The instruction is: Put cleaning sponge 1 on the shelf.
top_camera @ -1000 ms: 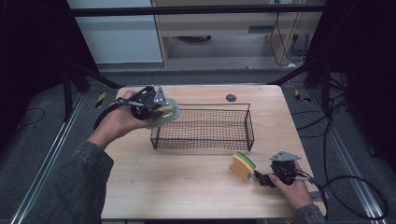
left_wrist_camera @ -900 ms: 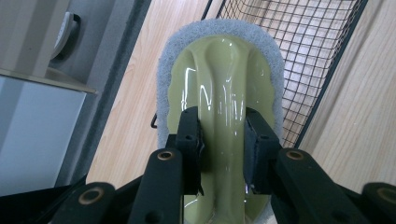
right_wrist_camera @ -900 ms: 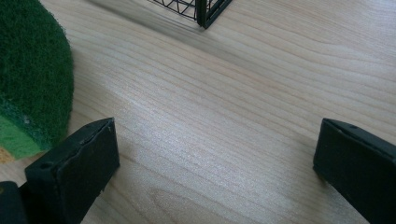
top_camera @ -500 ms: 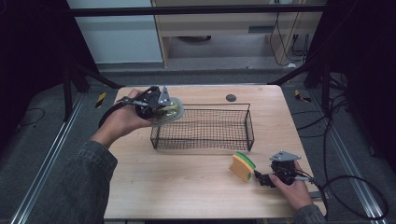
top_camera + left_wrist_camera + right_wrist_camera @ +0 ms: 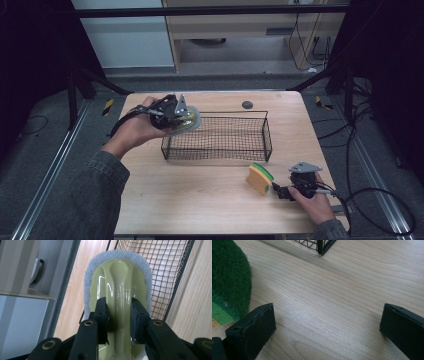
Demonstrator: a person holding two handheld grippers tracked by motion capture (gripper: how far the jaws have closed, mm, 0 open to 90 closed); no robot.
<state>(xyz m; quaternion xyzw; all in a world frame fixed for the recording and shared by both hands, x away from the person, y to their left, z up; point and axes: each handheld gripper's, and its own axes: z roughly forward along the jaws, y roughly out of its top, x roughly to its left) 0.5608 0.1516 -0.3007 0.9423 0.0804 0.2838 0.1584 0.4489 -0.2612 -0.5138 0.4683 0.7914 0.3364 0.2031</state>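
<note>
pale green scrub brush (image 5: 119,290) w/ grey pad clamped by its handle in left gripper (image 5: 172,111), upper left of frame over wire basket (image 5: 220,137) edge, right gripper (image 5: 287,192) jaws wide apart lower right, beside yellow-green sponge (image 5: 259,178) on wood table (image 5: 200,200)

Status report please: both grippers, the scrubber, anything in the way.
Left gripper shut on scrubber, held over wire basket left end. Right gripper open on table, beside sponge. Nothing blocking basket.
</note>
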